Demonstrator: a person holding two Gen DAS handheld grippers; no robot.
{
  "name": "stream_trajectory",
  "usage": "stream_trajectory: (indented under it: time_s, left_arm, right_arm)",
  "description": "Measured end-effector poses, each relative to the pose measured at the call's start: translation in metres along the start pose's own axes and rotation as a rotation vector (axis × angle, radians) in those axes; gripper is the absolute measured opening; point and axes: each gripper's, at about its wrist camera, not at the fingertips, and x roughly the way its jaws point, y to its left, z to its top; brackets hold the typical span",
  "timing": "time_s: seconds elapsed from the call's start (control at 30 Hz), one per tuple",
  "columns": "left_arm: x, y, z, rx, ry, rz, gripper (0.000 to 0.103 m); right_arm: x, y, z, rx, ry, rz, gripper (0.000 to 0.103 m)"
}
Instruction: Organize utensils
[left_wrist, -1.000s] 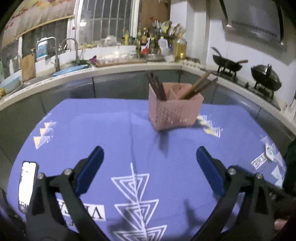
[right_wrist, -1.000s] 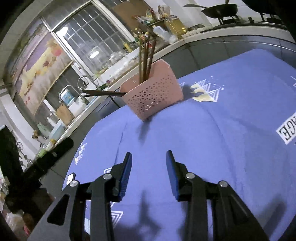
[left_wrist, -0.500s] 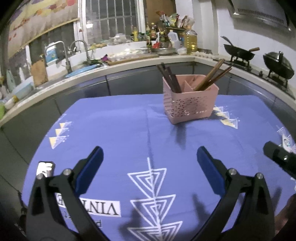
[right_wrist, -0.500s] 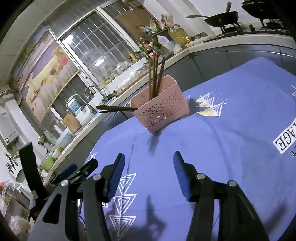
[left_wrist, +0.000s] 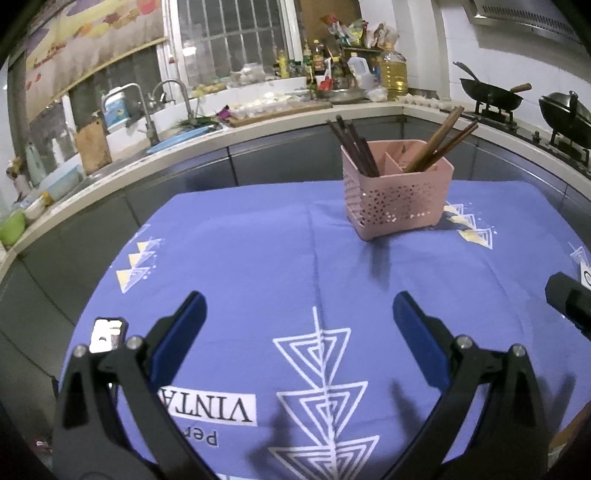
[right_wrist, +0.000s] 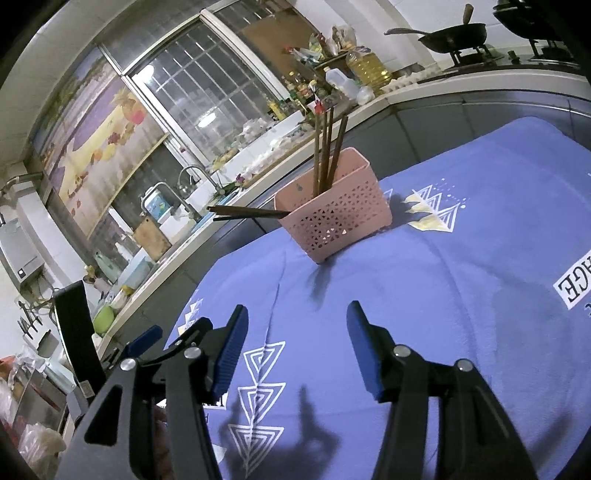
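Standing toward the far side of the surface (left_wrist: 236, 266), which is covered by a blue cloth (left_wrist: 406, 280) printed with white nested triangles, one pink utensil basket (left_wrist: 397, 192) holds two groups of chopsticks: a dark brown bundle (left_wrist: 352, 147) in its left compartment, leaning left, and a lighter brown bundle (left_wrist: 439, 142) in its right compartment, leaning right toward the stove. An inner divider splits the basket, and its walls are perforated with small triangular holes. From the left wrist view roughly four dark sticks and three lighter ones can be made out, though they overlap too much for a firm count. In the right wrist view the same basket (right_wrist: 334, 218) shows three lighter sticks (right_wrist: 327, 147) rising nearly upright and the dark ones (right_wrist: 247, 213) jutting out sideways to the left. Two tools are in view, both empty and well short of the basket: the left tool (left_wrist: 297, 328) hangs over the near part of the cloth with its blue-padded fingers spread wide apart, and the right tool (right_wrist: 295, 350) hovers over the cloth with its fingers also parted, somewhat less widely. One phone-like device (left_wrist: 107, 334) lies on the near left edge of the cloth, and two dark woks (left_wrist: 491, 98) sit on the stove at the back right
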Motion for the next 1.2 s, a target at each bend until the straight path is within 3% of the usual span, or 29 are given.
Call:
stream_trajectory:
  time_s: [0.37,1.2]
  left_arm:
    - [0.001,0.006,0.000,-0.005,0.010,0.018,0.097]
    - [0.001,-0.010,-0.008,0.003,0.064,-0.024,0.097]
  right_arm:
    - [0.003,0.005,-0.001,-0.013,0.004,0.005,0.057]
    - [0.001,0.002,-0.001,-0.001,-0.002,-0.009,0.058]
